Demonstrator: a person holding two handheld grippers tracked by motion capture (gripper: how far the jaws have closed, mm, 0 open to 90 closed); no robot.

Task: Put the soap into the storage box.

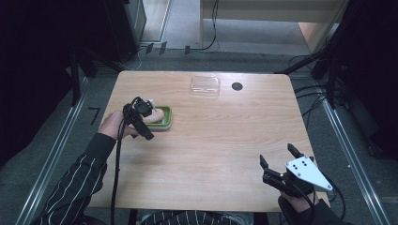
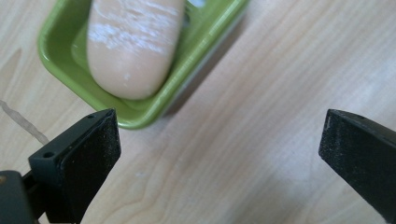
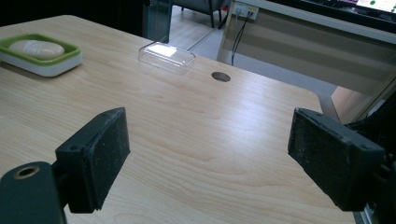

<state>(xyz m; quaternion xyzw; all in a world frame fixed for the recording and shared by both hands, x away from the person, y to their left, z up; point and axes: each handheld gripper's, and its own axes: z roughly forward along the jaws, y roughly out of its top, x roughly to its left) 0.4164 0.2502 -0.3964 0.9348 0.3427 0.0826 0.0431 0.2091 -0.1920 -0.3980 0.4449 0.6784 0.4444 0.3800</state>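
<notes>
A pale peach soap bar (image 1: 155, 115) lies in a green soap dish (image 1: 166, 123) on the left half of the wooden table. Held in a hand with a striped sleeve, my left gripper (image 1: 141, 123) hovers at the dish's near-left side. In the left gripper view its jaws (image 2: 219, 140) stand wide open over bare wood, with the dish (image 2: 140, 115) and the soap (image 2: 133, 46) just beyond them. My right gripper (image 1: 278, 155) rests open near the table's front right corner with nothing between its jaws (image 3: 208, 154). From there the dish (image 3: 46, 65) and the soap (image 3: 36, 48) sit far off at the left.
A clear plastic lid (image 1: 205, 86) lies near the table's far edge, with a round cable hole (image 1: 237, 86) to its right. The right gripper view has the lid (image 3: 166, 57) and the hole (image 3: 220, 76) ahead. Cables and dark stands surround the table.
</notes>
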